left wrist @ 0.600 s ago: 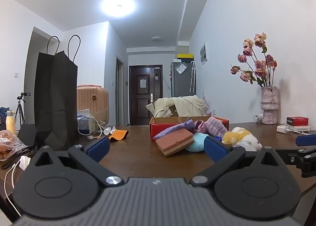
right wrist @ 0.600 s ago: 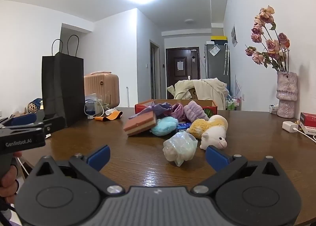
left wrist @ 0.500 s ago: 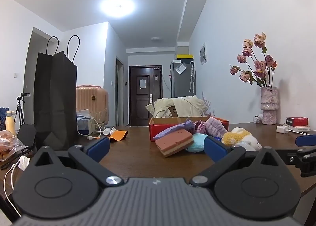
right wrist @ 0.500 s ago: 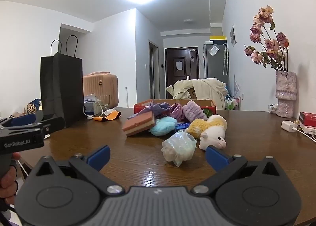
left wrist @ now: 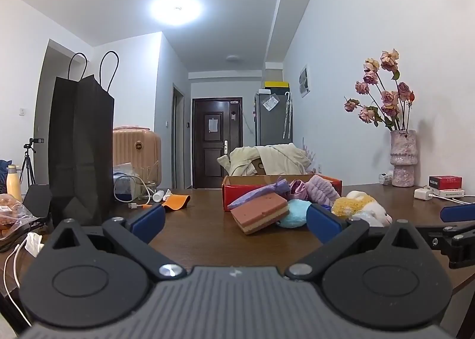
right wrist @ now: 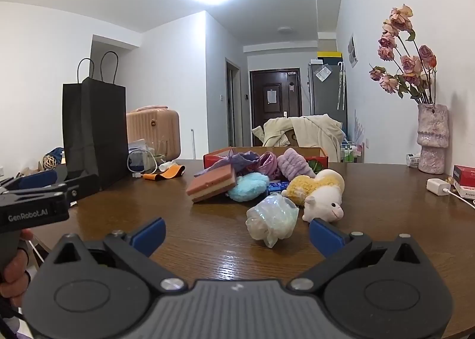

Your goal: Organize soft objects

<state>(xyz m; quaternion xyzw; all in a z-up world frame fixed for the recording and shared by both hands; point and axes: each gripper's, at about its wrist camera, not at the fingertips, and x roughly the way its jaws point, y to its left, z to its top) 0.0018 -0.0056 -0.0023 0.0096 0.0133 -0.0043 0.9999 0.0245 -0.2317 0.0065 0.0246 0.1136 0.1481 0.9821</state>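
Note:
A heap of soft things lies mid-table in front of a red cardboard box (right wrist: 322,159): a pink layered sponge (right wrist: 212,183), a light blue fluffy ball (right wrist: 248,187), purple cloths (right wrist: 292,162), a yellow-and-white plush sheep (right wrist: 322,195) and a crinkly translucent bundle (right wrist: 272,219). My right gripper (right wrist: 236,232) stands open just short of the bundle, nothing between its fingers. My left gripper (left wrist: 236,221) is open too, held low and level at the table's near side, the sponge (left wrist: 261,212) beyond it. Each gripper shows at the edge of the other's view.
A tall black paper bag (left wrist: 80,149) stands at the left with cables, a charger and an orange strap (left wrist: 176,202) beside it. A vase of dried roses (right wrist: 432,138), a red packet and a white plug sit at the right. A hand (right wrist: 13,270) grips the left tool.

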